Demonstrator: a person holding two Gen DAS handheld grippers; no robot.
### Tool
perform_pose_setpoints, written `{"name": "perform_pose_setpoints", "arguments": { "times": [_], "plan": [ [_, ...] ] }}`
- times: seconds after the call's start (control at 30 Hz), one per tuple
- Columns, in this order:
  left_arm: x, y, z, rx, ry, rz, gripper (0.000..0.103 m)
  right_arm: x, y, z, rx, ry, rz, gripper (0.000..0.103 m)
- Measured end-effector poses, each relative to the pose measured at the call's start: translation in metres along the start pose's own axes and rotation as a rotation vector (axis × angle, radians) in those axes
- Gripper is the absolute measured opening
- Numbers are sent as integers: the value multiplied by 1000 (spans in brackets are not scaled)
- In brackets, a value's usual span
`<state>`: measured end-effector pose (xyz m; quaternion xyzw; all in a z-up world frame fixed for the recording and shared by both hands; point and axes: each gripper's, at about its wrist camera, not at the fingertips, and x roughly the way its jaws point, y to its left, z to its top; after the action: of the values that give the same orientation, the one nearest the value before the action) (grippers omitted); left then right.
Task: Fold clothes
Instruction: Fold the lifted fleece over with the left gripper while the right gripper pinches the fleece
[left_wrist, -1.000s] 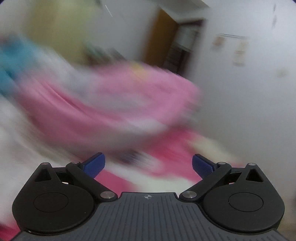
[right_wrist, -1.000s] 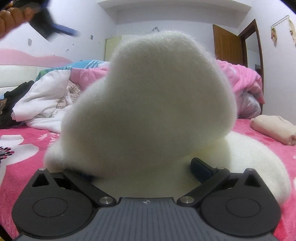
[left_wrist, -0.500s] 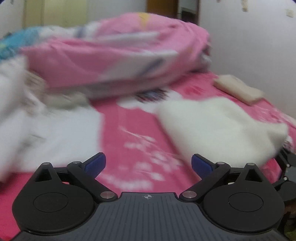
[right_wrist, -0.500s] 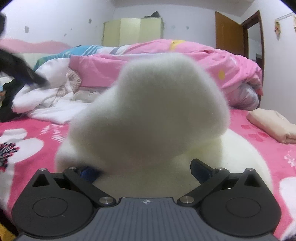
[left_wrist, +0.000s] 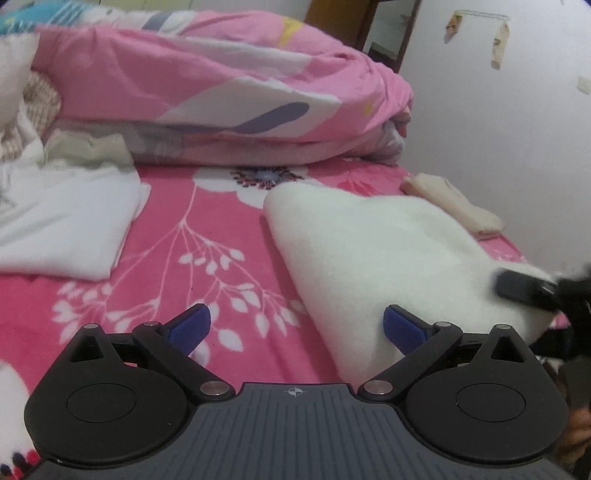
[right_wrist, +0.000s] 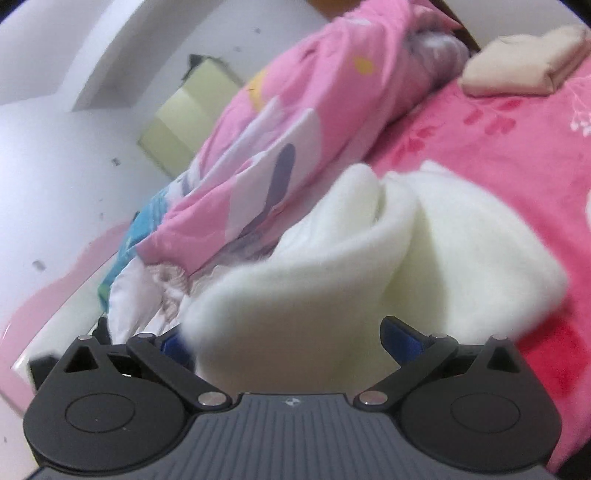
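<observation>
Fluffy white sweater lies on the pink flowered bedsheet, near the folded beige garment. Your left gripper stands wide apart and empty, just beside the sweater's edge. Your right gripper is closing with a sweater fold between its jaws; grip cannot be confirmed.

This is a bedroom in a home. A bed with a bright pink flowered sheet fills both views. Behind the bed's open middle lies a bunched pink quilt, and left of the quilt sits loose white laundry. At the bed's far right edge rests a folded cream garment. Beyond the quilt stand plain white walls, a brown wooden door frame and what looks like a pale yellow wardrobe, though it is blurred.
</observation>
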<state>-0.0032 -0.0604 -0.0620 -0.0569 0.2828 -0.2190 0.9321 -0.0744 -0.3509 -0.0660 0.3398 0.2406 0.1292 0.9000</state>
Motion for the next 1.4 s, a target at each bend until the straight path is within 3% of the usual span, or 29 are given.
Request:
{"name": "perform_pose_setpoints", "arguments": {
  "times": [0.13, 0.27, 0.4, 0.5, 0.67, 0.87, 0.97, 1.03, 1.2, 1.33, 1.4],
  "plan": [
    [0, -11, -1, 62, -24, 17, 101, 15, 8, 5, -16, -2, -53, 77],
    [4, -17, 3, 89, -21, -7, 100, 13, 14, 9, -65, -31, -100, 50],
    [10, -34, 11, 150, -19, -60, 100, 1, 22, 18, -124, -87, -82, 36],
    [19, -50, 13, 208, -10, -78, 100, -5, 17, 19, -141, -111, -86, 34],
    [35, -61, 16, 202, 29, -133, 100, -8, -18, 13, -57, -115, -70, 32],
    [44, -80, 25, 252, 18, -161, 100, -24, -5, 31, -177, -211, -4, 31],
    [52, -100, 11, 388, 8, -108, 103, -20, -44, 24, -72, -171, -23, 30],
    [53, -106, 9, 426, 0, -92, 103, -14, -72, 12, 41, -143, 4, 29],
    [58, -108, 19, 404, 20, -106, 103, -20, -57, 25, -13, -207, 53, 30],
    [62, -117, 10, 468, 4, -82, 103, -10, -77, 22, 21, -161, 13, 32],
    [62, -119, 7, 477, -10, -71, 103, -12, -92, 18, 78, -150, 56, 33]
  ]
}}
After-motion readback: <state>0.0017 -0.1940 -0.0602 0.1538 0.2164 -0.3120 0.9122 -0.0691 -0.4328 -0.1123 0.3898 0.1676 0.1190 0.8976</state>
